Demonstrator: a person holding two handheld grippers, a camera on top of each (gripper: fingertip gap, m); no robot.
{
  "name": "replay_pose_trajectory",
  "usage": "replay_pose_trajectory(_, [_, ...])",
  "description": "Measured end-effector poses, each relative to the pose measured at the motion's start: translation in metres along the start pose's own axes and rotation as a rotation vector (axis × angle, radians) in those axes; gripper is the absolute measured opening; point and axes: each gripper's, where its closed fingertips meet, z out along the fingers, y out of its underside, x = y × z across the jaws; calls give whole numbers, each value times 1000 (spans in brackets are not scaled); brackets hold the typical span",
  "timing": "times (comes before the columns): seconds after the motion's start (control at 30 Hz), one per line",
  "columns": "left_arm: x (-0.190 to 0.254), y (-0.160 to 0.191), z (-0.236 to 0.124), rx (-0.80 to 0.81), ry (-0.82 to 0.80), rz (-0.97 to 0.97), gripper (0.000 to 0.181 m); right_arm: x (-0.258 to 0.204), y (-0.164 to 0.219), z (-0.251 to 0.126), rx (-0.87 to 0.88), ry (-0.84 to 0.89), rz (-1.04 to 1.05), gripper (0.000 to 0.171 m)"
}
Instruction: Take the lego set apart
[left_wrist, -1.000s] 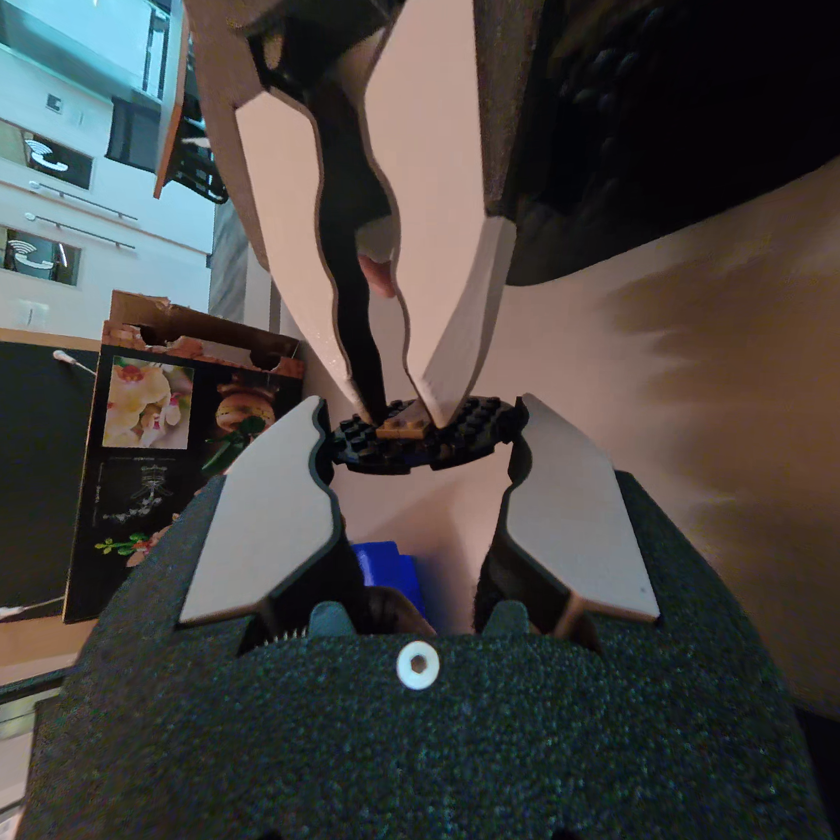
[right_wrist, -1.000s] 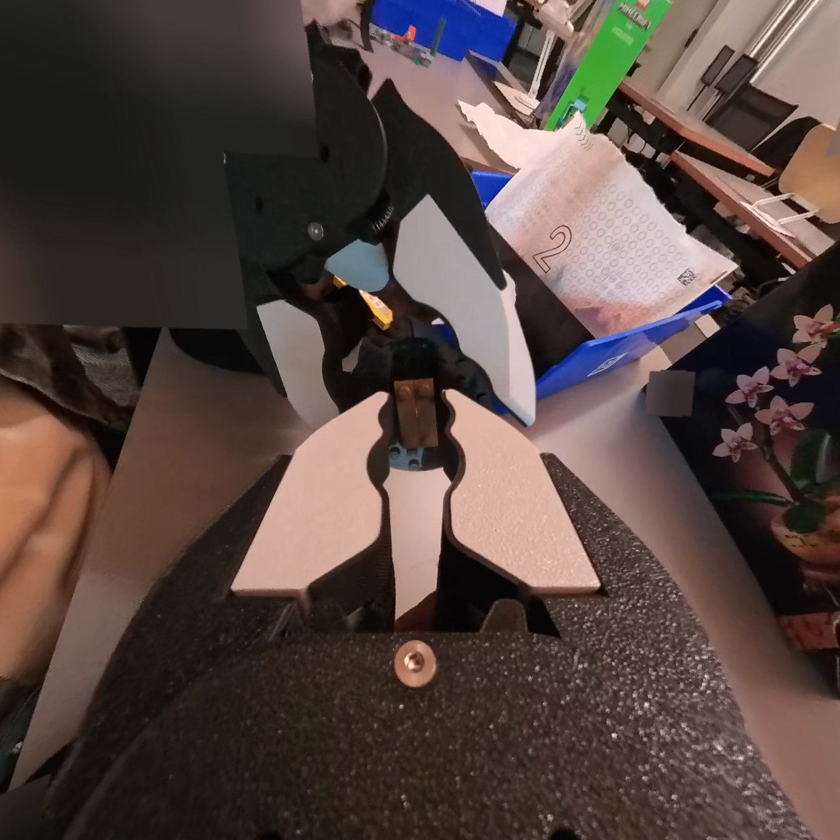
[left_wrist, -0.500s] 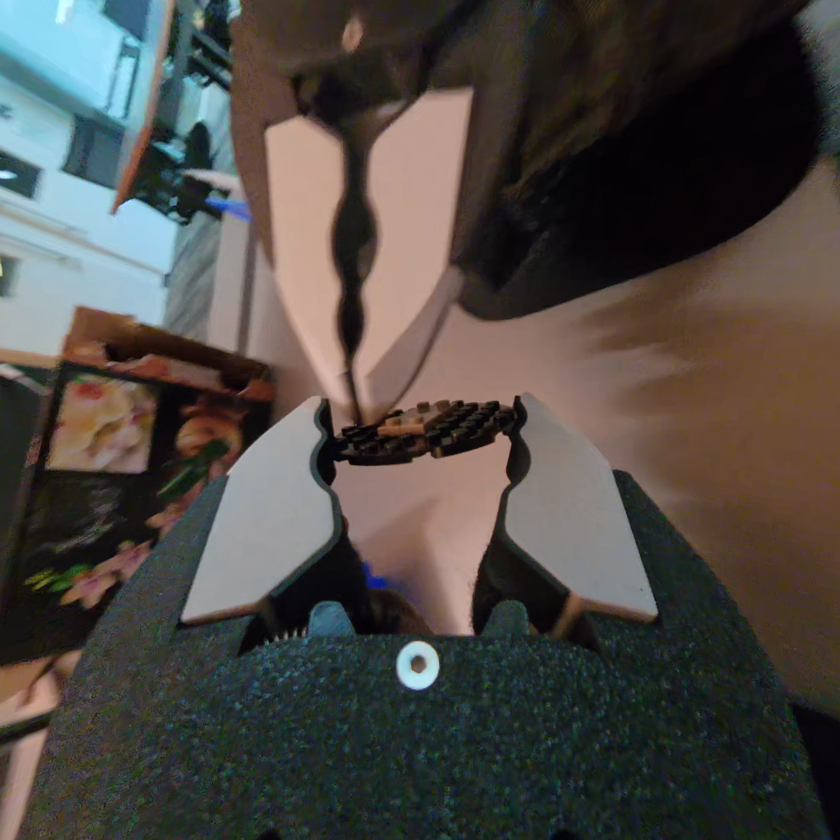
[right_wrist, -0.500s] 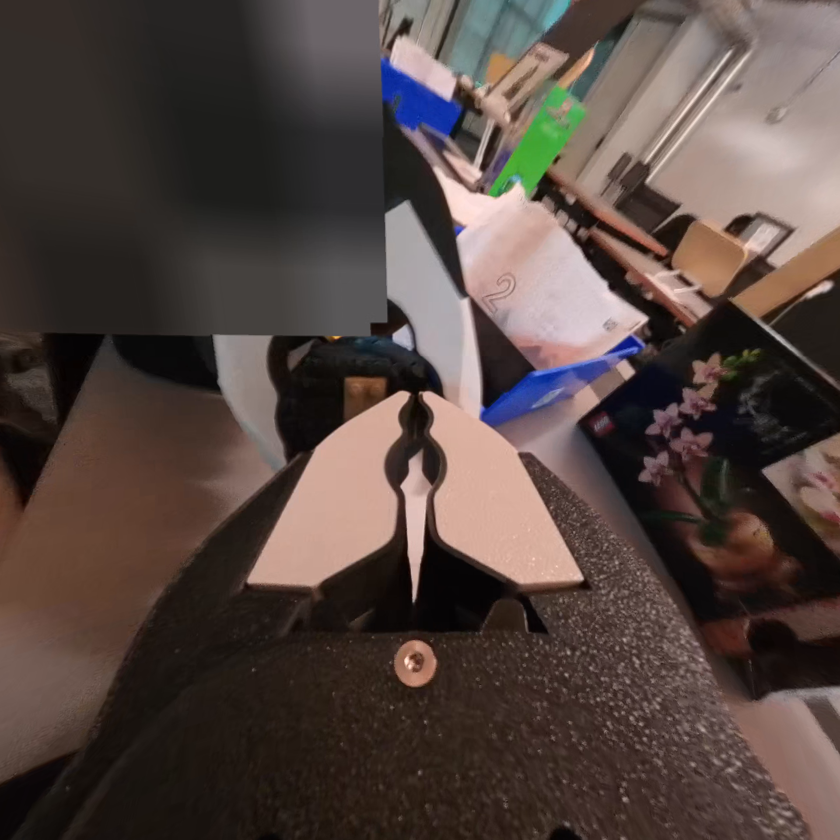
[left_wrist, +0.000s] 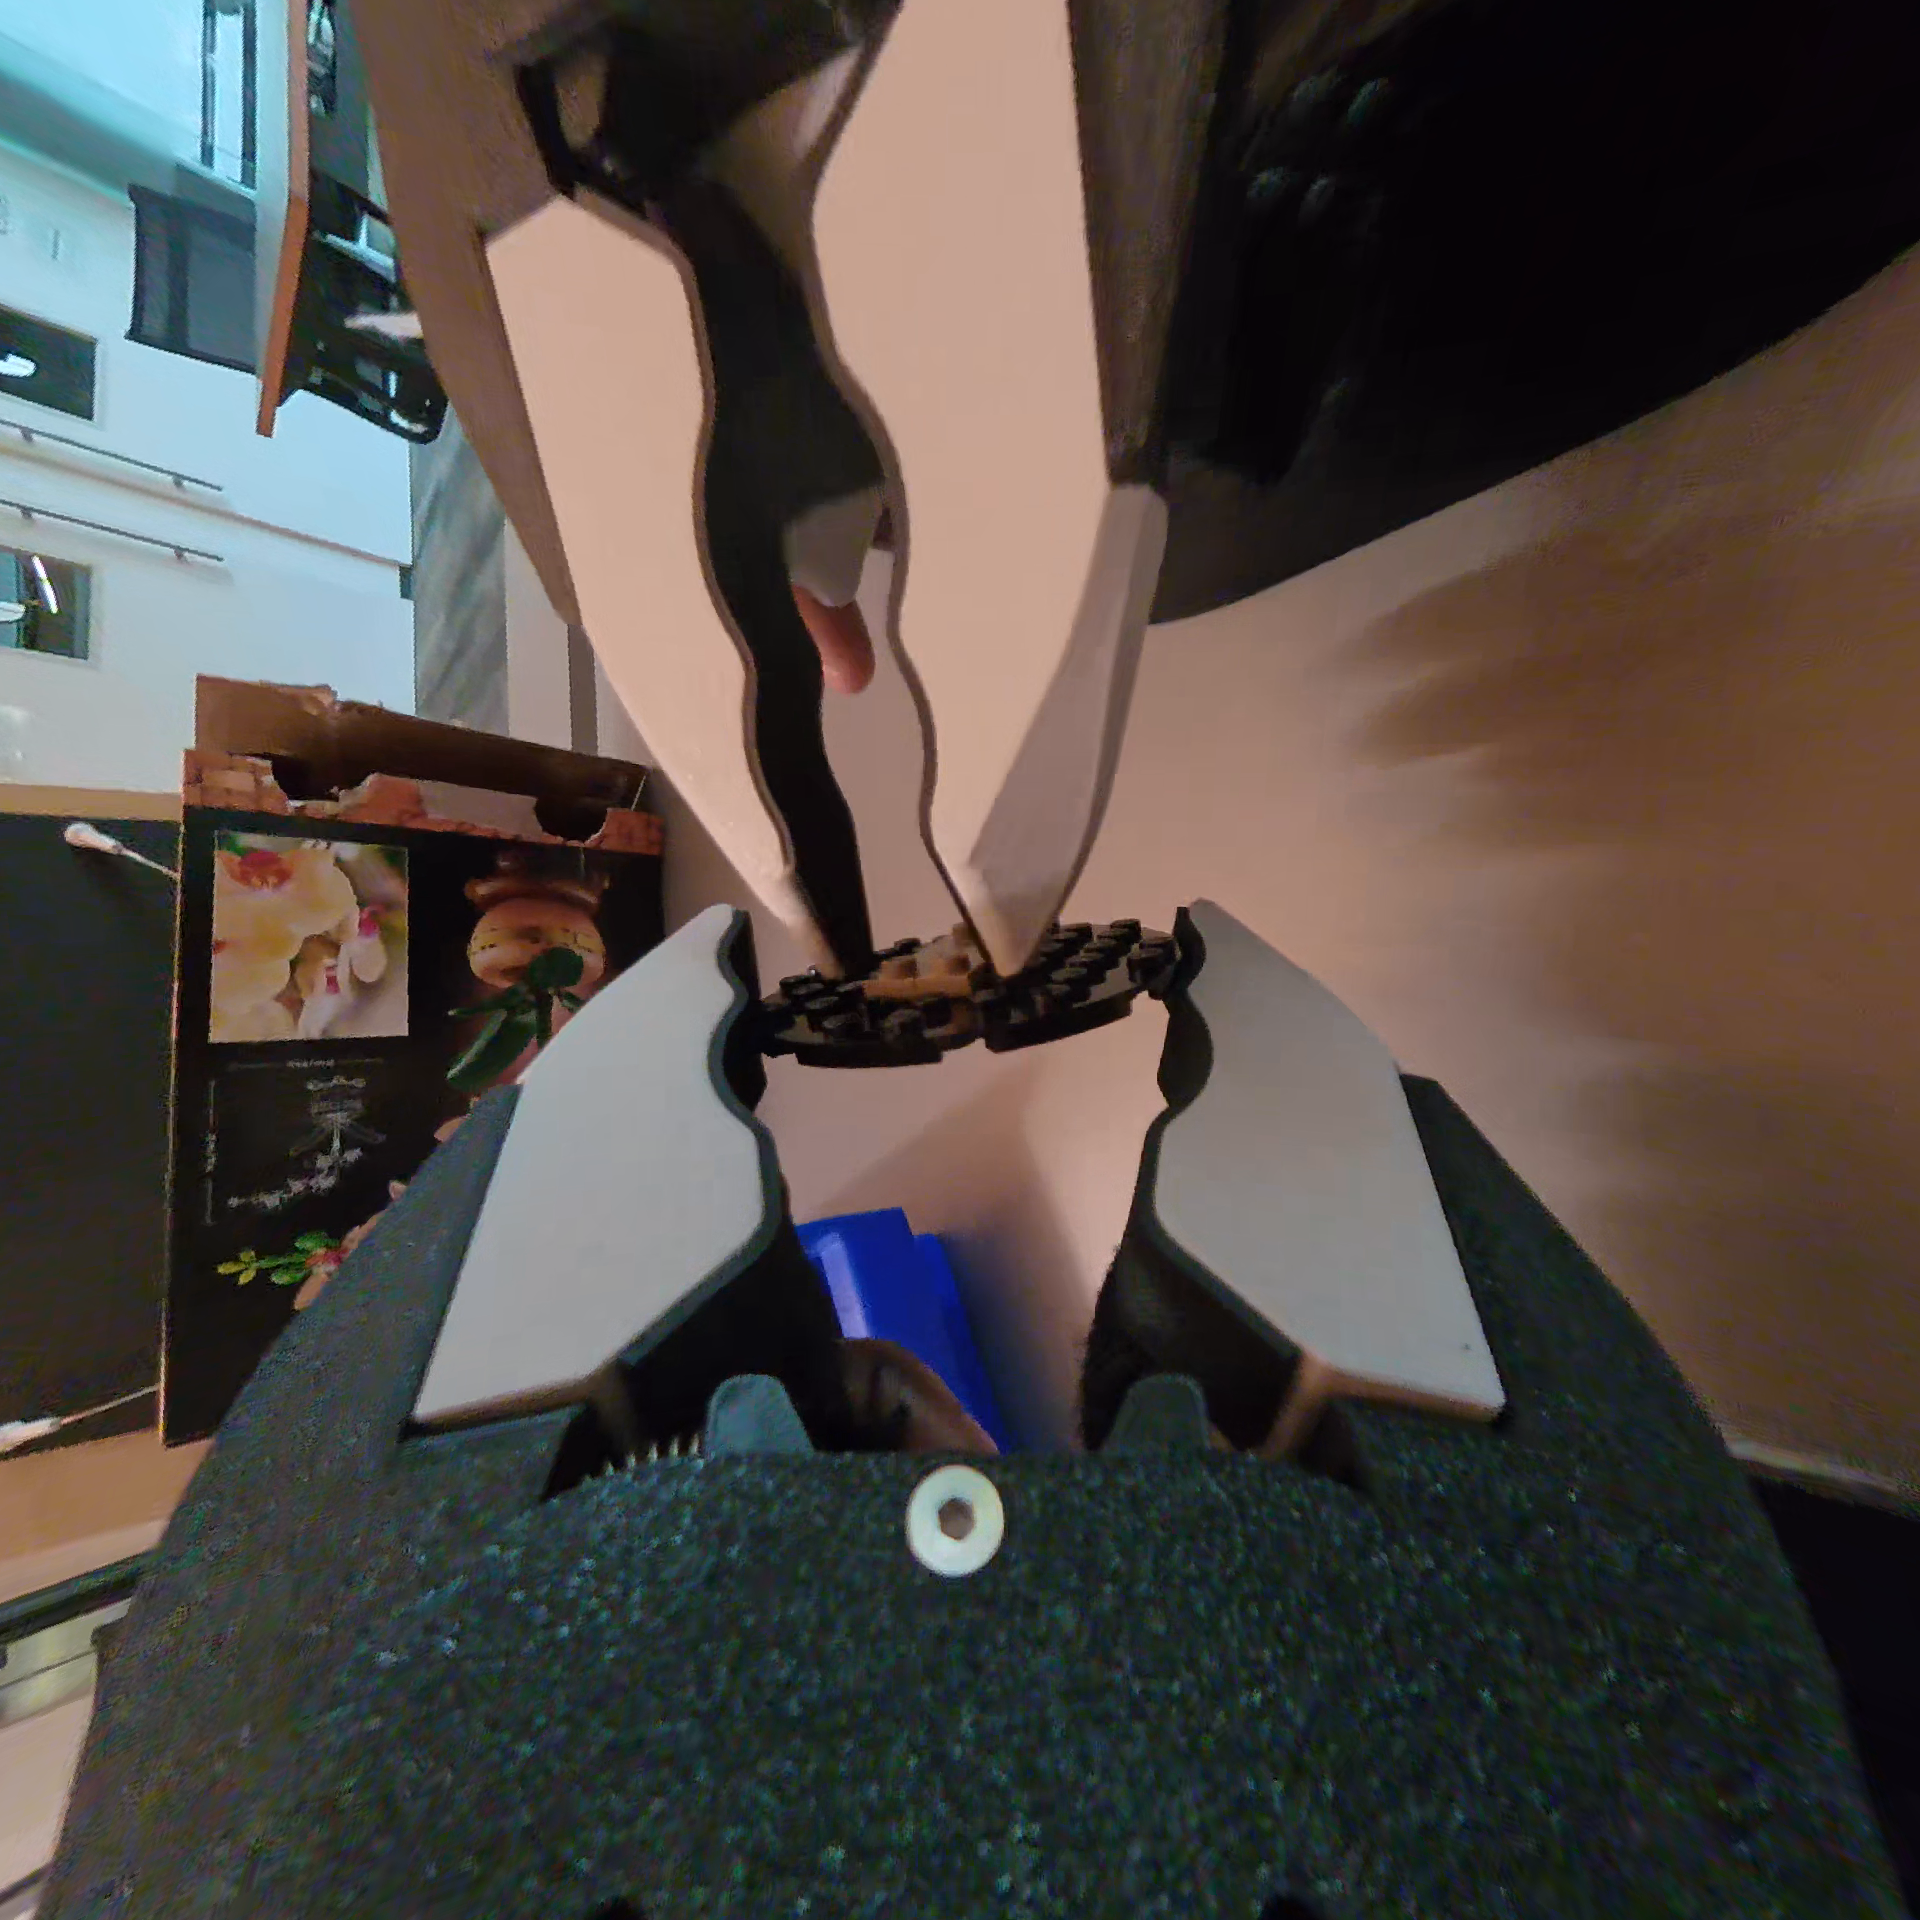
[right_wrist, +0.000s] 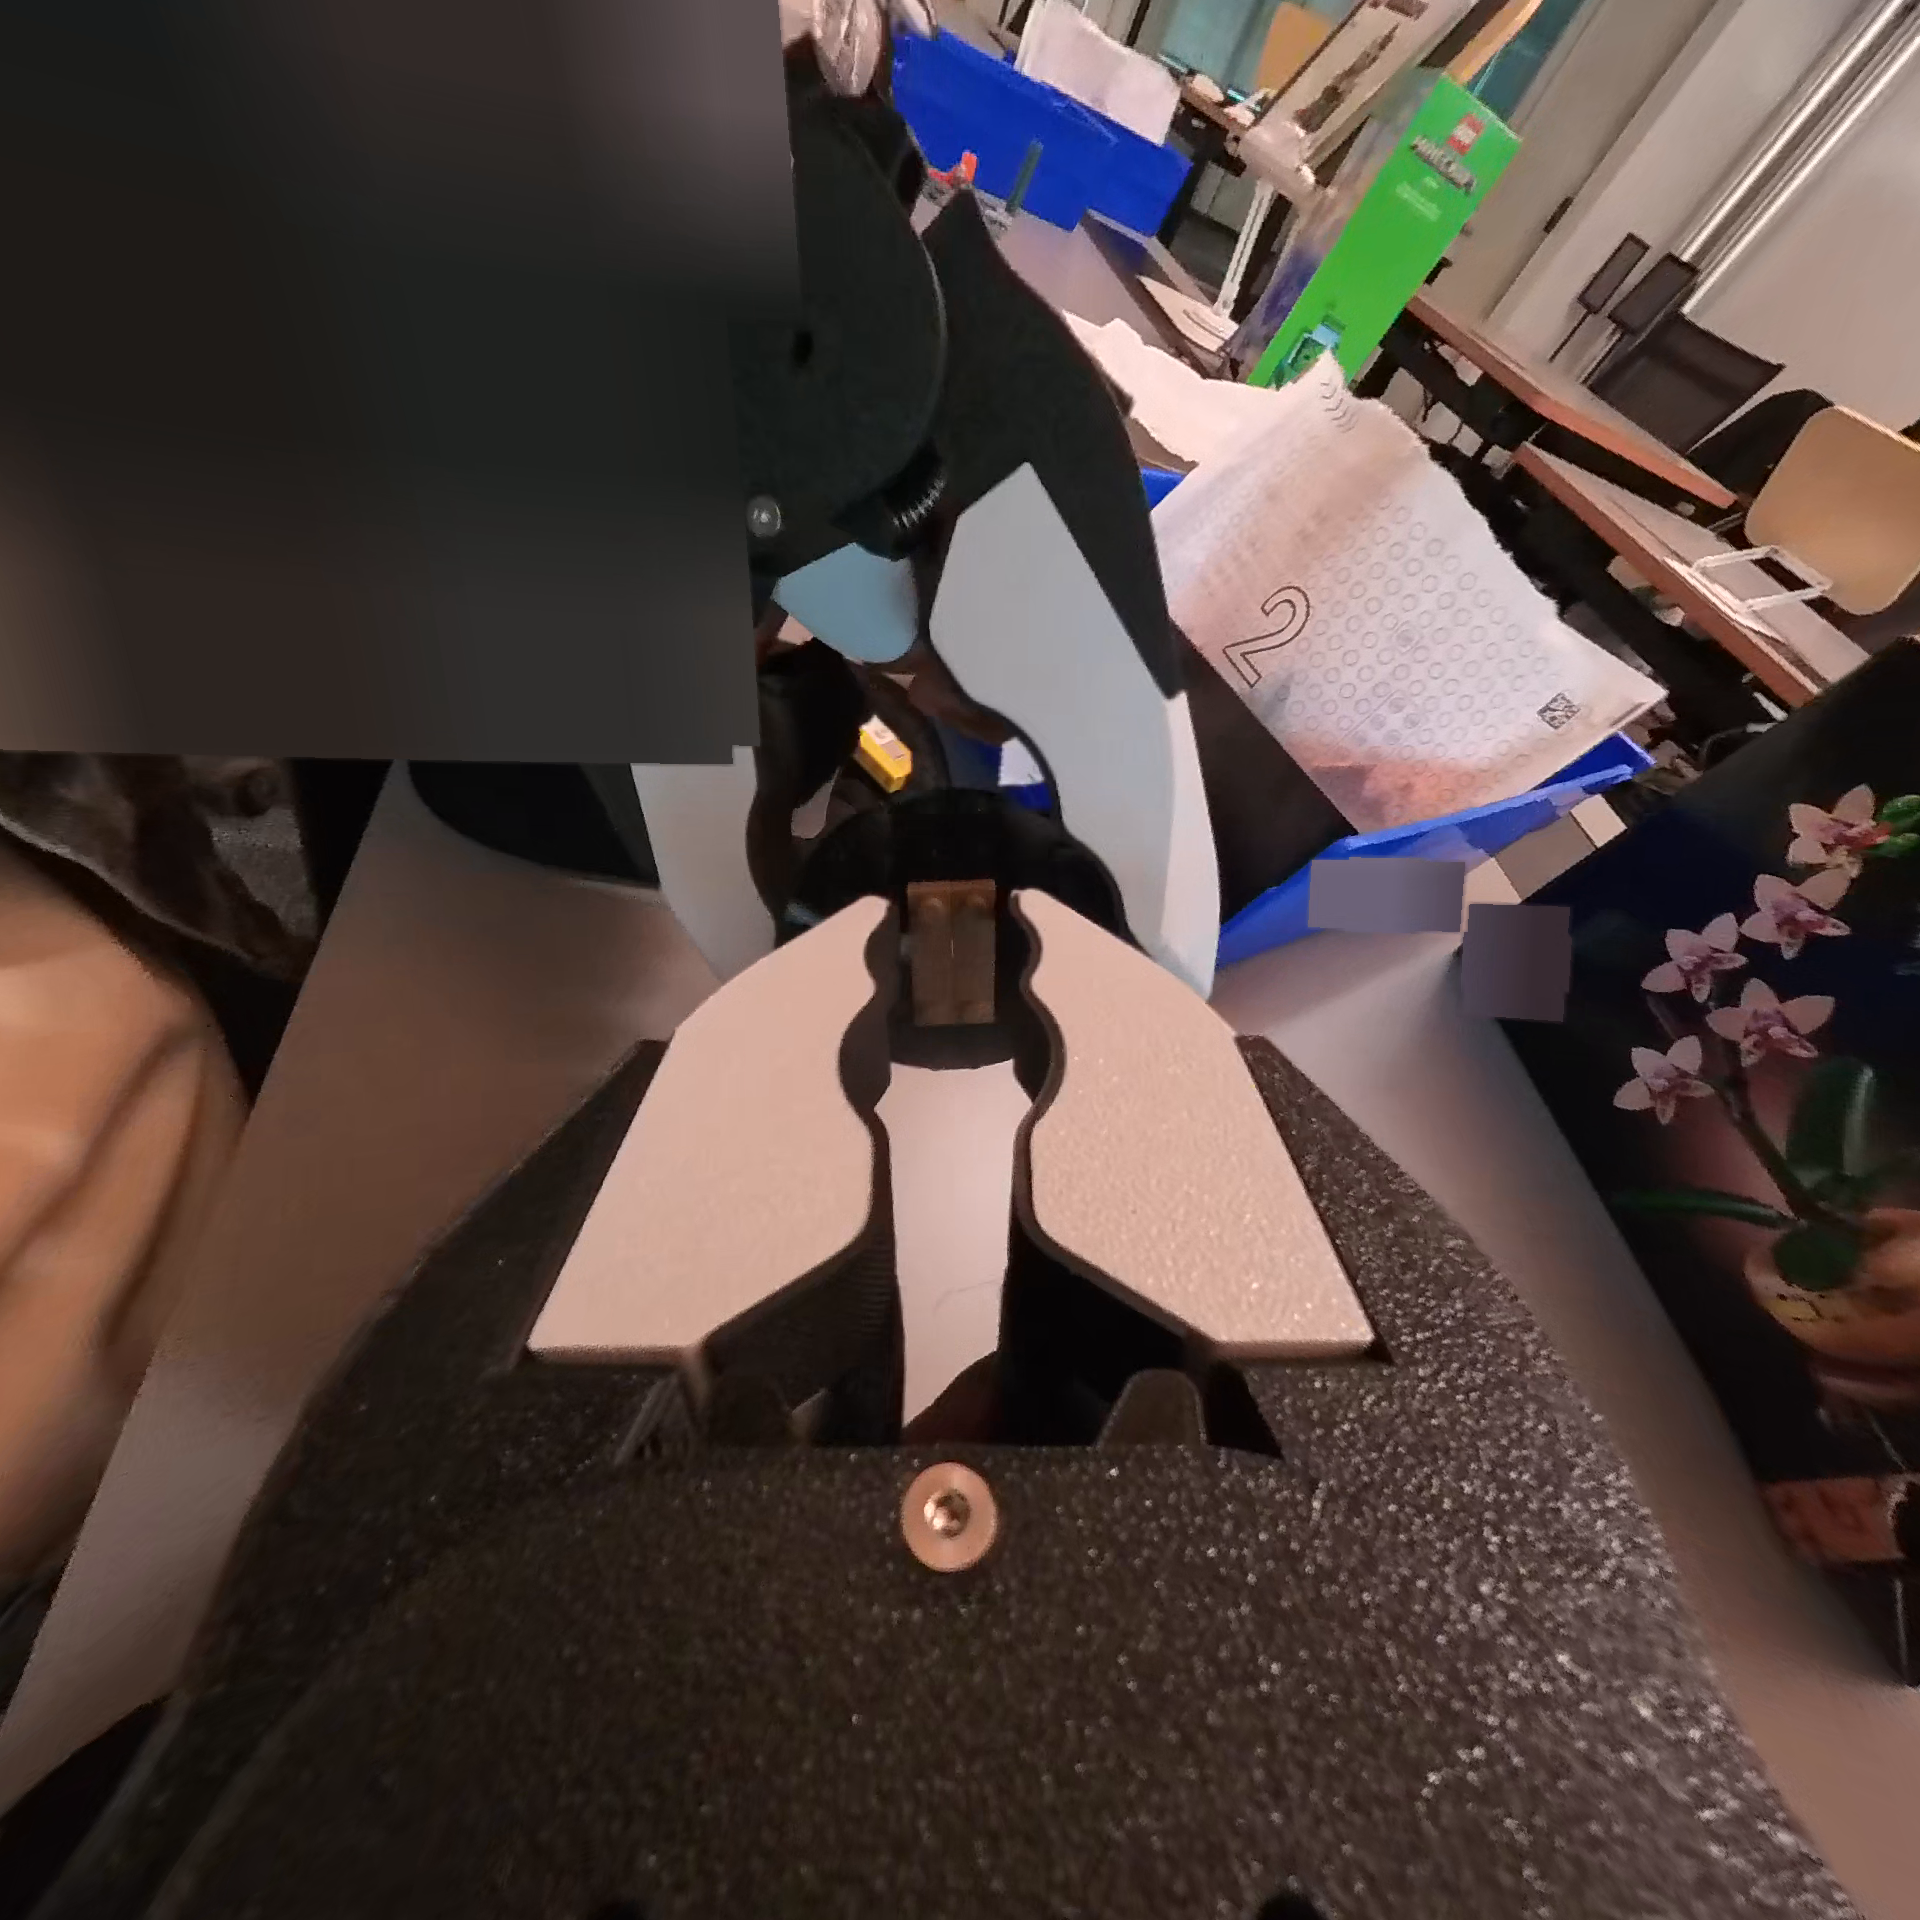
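Two grippers meet on one piece: we hold the round black studded lego plate (left_wrist: 966, 992) edgewise in our left gripper (left_wrist: 961, 971), its grey fingers spread wide and pressing the rim from either side. Our right gripper (right_wrist: 951, 961) comes in from the far side, its fingers partly parted and set on either flank of the small tan brick (right_wrist: 951, 961) seated on the plate's middle; whether they truly clamp it we cannot tell. Left of the plate stands a dark cardboard box printed with orchids (left_wrist: 405, 1049). Near it lies a blue plastic bin (right_wrist: 1455, 862) holding a white paper bag (right_wrist: 1382, 634).
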Motion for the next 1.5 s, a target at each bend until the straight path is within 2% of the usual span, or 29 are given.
replay_pose_trajectory(0.33, [3, -10, -2, 24, 39, 25, 75, -4, -4, -4, -43, -10, -35, 15])
replay_pose_trajectory(0.53, [-4, -16, -8, 48, 8, 0, 75, -1, -14, -10, 27, 22, -87, 14])
replay_pose_trajectory(0.63, [-15, -11, -11, 42, -38, -66, 75, 6, -19, -9, 72, 96, -91, 12])
replay_pose_trajectory(0.67, [-19, -9, -13, 40, -53, -98, 75, 7, -21, -8, 80, 123, -98, 4])
replay_pose_trajectory(0.8, [-28, -1, -17, 24, -85, -178, 75, 17, -25, -6, 53, 250, -139, 0])
replay_pose_trajectory(0.83, [-26, -4, -18, 53, -63, -206, 74, 23, -24, -7, 50, 296, -129, 0])
replay_pose_trajectory(0.87, [-19, -14, -21, 120, -21, -236, 74, 41, -19, -14, 22, 424, -133, 0])
replay_pose_trajectory(0.9, [-14, -22, -21, 145, -6, -248, 74, 48, -12, -18, -16, 455, -156, 0])
replay_pose_trajectory(0.93, [-13, -17, -19, 88, -37, -208, 74, 52, -9, -21, -17, 462, -110, 0])
replay_pose_trajectory(0.97, [-17, -10, -18, 47, -85, -170, 74, 48, -10, -21, 7, 397, -72, 0])
replay_pose_trajectory(1.0, [-20, -7, -17, 52, -100, -184, 74, 32, -13, -17, 48, 255, -26, 0])
replay_pose_trajectory(1.03, [-20, -8, -17, 97, -82, -233, 74, 18, -17, -13, 89, 124, 36, 0])
replay_pose_trajectory(1.07, [-21, -10, -18, 138, -70, -274, 74, 16, -19, -12, 124, 96, 85, 0])
replay_pose_trajectory(1.23, [-23, -6, -17, 133, -107, -260, 74, 11, -8, -10, 90, 48, 60, 12])
replay_pose_trajectory(1.43, [-19, -9, -17, 148, -112, -194, 74, 9, -17, -11, 80, 78, -9, 7])
replay_pose_trajectory(1.5, [-22, -10, -18, 131, -158, -135, 74, 10, -19, -12, 96, 53, 41, 7])
